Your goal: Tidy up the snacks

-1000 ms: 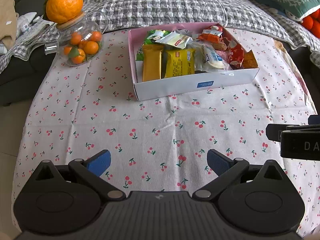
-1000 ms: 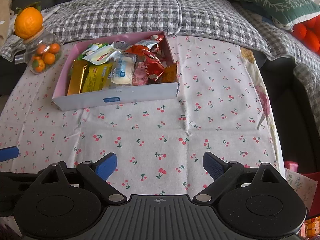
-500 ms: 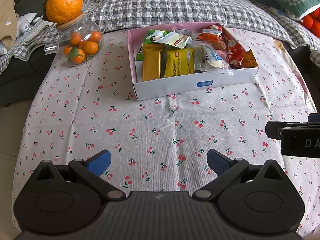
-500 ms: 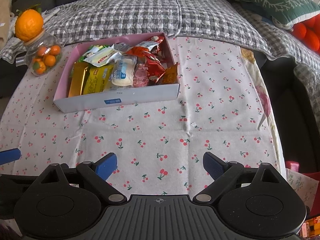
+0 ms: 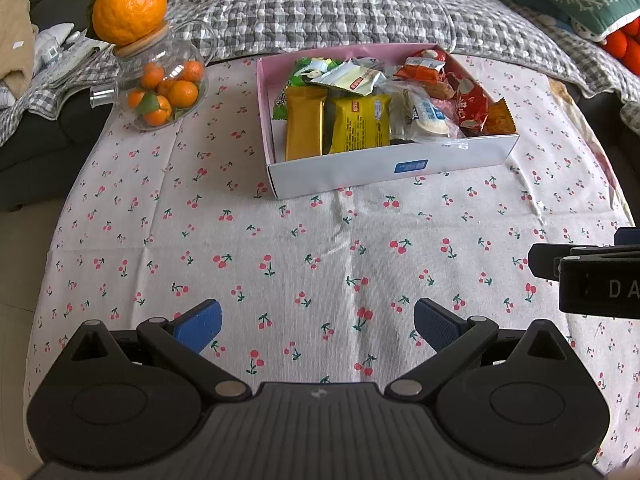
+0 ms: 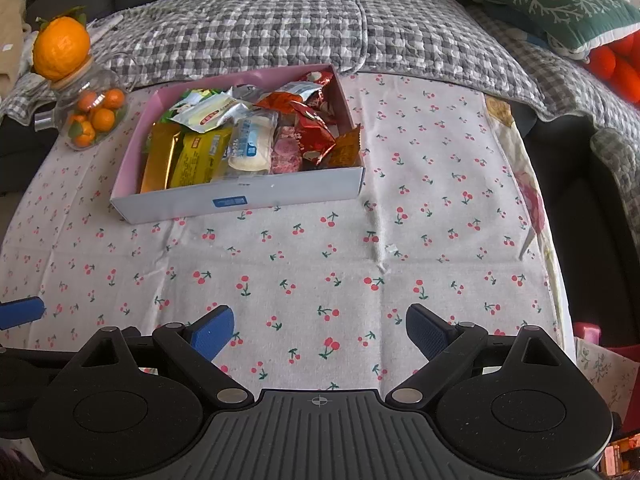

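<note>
while nothing is gripped: both tools hover low over the cherry-print cloth [image 5: 320,240], well short of the box, which reads as a rest or ready pose.
left gripper [image 5: 317,326]: jaws spread wide, nothing between the blue pads, only bare cloth showing in the gap.
right gripper [image 6: 319,330]: jaws also wide and empty; its black body shows at the right edge of the left view, so the two tools sit side by side.
snack box [image 5: 392,168]: white outside, pink inside, set toward the far side of the cloth, its long white wall facing the grippers, probably so both can reach in over the low front.
snacks: all appear to lie inside the box; gold bar [image 5: 305,122] and yellow packet [image 5: 360,122] lie flat at the near left, white pouch [image 6: 250,146] in the middle, red wrappers [image 6: 314,132] heaped at the right end.
loose items: none visible on the cloth outside the box.
glass jar [image 5: 160,84]: holds small oranges, stands left of the box and apart from it, a large orange [image 5: 129,3] resting on its lid.
stage, as a judgement: either packing is finished or unpacking is not begun; cannot tell which.
</note>
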Demonstrator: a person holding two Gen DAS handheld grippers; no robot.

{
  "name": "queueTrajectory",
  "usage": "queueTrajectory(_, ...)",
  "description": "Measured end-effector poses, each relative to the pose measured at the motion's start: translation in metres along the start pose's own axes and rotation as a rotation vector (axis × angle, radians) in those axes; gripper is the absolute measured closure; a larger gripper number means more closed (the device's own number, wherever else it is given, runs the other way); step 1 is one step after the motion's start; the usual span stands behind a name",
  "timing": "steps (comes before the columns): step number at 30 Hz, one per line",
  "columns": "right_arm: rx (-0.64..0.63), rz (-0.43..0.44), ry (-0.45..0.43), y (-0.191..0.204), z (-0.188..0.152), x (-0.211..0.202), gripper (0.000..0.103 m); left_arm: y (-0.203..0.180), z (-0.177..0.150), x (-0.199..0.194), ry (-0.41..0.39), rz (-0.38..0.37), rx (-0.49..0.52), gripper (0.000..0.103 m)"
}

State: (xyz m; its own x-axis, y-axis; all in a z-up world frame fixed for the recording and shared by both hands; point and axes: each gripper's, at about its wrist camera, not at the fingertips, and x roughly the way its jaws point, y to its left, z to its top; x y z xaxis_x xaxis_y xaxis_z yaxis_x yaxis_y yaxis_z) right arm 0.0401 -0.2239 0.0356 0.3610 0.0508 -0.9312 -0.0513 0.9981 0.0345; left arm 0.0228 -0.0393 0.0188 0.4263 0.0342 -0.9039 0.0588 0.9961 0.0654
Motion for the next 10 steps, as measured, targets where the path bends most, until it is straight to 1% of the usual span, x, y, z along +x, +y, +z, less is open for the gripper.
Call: queueTrajectory(10, -0.001, -0.001, 0.0, 0.0, 0.0, 0.0004, 0.008, -0.0002, -0.0007, 0.0006, 0.001, -0.001, -0.001, 0.0)
